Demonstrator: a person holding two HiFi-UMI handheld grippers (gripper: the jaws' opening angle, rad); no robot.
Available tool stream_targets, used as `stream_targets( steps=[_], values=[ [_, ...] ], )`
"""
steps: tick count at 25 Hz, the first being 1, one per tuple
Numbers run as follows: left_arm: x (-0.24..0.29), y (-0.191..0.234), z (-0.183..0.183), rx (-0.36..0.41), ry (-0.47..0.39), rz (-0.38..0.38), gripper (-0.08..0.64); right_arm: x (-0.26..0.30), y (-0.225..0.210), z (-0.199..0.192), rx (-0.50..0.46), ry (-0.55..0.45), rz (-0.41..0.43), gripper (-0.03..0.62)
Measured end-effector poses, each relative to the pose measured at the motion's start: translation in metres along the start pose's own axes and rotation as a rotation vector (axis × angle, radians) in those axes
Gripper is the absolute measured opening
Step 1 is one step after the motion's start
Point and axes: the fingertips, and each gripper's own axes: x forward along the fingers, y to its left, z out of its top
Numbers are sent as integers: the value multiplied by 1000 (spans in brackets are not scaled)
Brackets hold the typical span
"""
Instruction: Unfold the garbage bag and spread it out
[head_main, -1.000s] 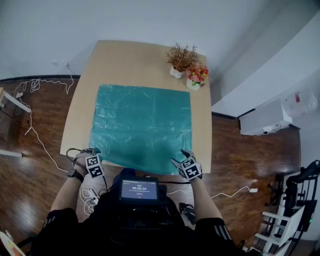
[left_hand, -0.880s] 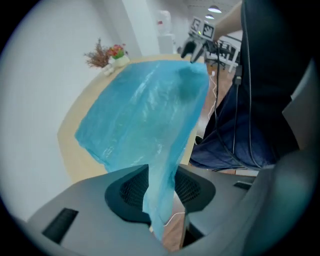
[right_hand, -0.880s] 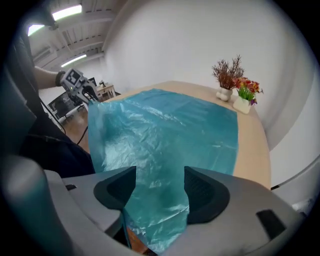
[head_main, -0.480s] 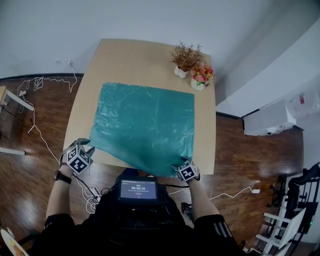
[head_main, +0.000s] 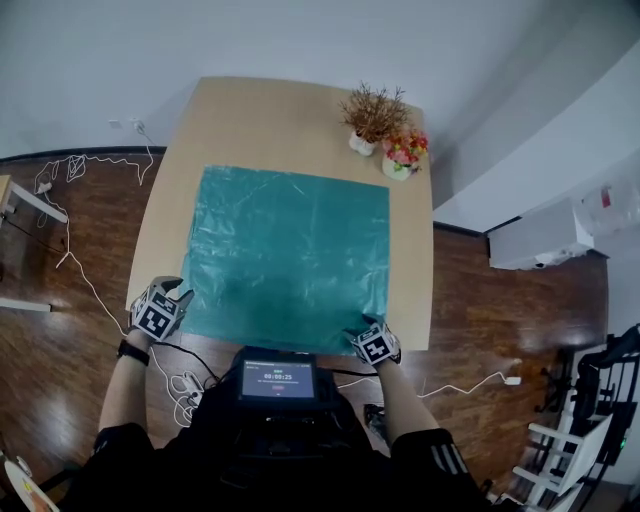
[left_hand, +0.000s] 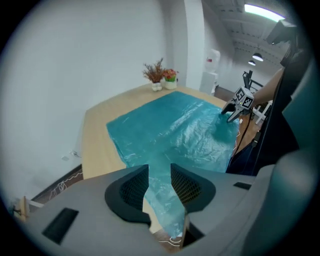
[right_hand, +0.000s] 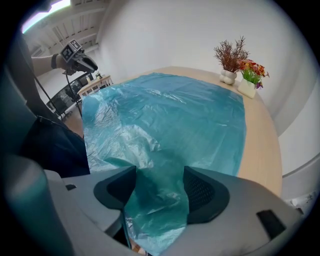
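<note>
Left claw (left_hand: 160, 181) and right claw (right_hand: 159, 192) seemingly grip the garbage bag (head_main: 285, 250) corners.

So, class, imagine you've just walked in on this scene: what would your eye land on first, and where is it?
A big teal garbage bag lies spread across the middle of the wooden table. The left claw and right claw each grip a near corner of it. Two small potted plants stand at the table's far right corner.

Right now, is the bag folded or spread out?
Spread out: the teal garbage bag lies mostly flat, one sheet across the table.
</note>
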Motion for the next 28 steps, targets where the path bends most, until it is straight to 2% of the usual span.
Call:
stream_targets(
  steps=[3, 5, 9, 13, 22, 28],
  values=[
    [38, -18, -12, -46, 37, -61, 147, 1, -2, 4, -3, 0, -5, 333],
    [65, -28, -25, -67, 90, -99, 147, 2, -3, 5, 3, 4, -2, 333],
    [116, -36, -63, -6, 208, -112, 170, 4, -6, 9, 6, 15, -5, 333],
    [142, -35, -74, 40, 260, -129, 177, 7, -10, 18, 5, 9, -7, 333],
    [158, 6, -50, 33, 256, -114, 190, 17, -26, 47, 5, 0, -26, 334],
    [169, 26, -34, 26, 233, -93, 195, 25, -44, 69, 42, 0, -26, 334]
  ],
)
